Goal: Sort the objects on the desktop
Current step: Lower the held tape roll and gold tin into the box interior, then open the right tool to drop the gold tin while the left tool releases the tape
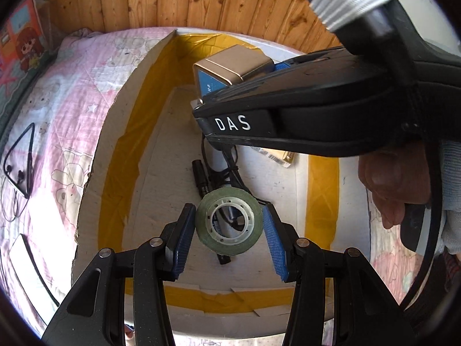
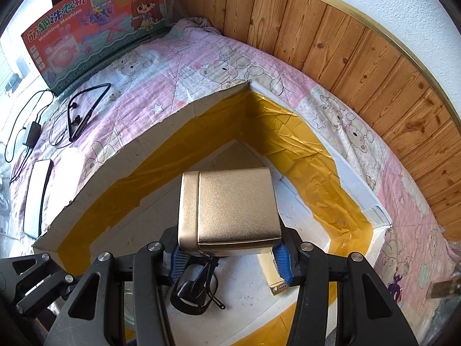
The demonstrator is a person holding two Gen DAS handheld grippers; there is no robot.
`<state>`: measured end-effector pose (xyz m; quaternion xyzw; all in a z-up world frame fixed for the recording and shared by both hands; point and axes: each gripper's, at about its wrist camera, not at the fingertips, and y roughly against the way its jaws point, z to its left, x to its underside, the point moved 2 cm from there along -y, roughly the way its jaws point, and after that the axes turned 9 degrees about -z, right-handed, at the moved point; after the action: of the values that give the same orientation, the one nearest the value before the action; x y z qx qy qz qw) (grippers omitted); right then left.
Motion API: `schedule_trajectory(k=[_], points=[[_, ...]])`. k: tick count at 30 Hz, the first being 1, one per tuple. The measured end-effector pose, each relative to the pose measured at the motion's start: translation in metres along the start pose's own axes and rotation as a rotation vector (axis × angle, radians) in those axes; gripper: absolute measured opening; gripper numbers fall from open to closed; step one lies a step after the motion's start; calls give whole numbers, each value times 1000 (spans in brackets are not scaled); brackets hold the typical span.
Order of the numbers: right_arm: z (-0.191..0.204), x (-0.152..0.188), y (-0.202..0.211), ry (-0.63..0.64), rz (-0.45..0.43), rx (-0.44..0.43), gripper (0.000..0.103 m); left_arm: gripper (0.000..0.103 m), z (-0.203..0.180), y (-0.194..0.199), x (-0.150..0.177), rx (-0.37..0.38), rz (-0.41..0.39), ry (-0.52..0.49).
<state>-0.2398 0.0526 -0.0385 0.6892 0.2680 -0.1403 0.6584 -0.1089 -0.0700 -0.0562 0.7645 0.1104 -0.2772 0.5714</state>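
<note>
Here the left gripper [image 1: 229,232] clamps a green tape roll [image 1: 229,221] between its blue pads, held above the white, yellow-taped box [image 1: 115,155] on the bed's pink quilt [image 1: 57,92]. The right gripper [image 2: 227,255] grips a gold tin [image 2: 229,210] over the same box. Beneath lie black cables [image 1: 227,167] and, perhaps, a small carton [image 1: 283,157]; it is mostly hidden

White raised letters "DAS" stand on the black right claw's body [image 1: 233,124], and "Washing Machine" on the orange cartoon-printed cardboard toy box [image 2: 95,23].
</note>
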Motion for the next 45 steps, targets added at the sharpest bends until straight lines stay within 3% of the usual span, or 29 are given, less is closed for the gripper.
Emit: schedule_trajectory(k=[7, 11, 22, 30, 32, 45], points=[[-10, -2, -24, 10, 74, 31, 52, 50, 10, -7, -1, -103, 7, 6], [-13, 0, -34, -14, 107, 51, 52, 50, 18, -9, 0, -125, 9, 25], [-11, -1, -38, -20, 99, 107, 52, 50, 30, -14, -4, -180, -2, 50], [-36, 5, -48, -70, 135, 100, 52, 51, 32, -19, -6, -190, 13, 87], [-41, 5, -46, -79, 138, 107, 57, 51, 34, -18, -7, -182, 12, 103], [-38, 17, -5, -47, 109, 67, 59, 51, 35, -7, -7, -148, -1, 134]])
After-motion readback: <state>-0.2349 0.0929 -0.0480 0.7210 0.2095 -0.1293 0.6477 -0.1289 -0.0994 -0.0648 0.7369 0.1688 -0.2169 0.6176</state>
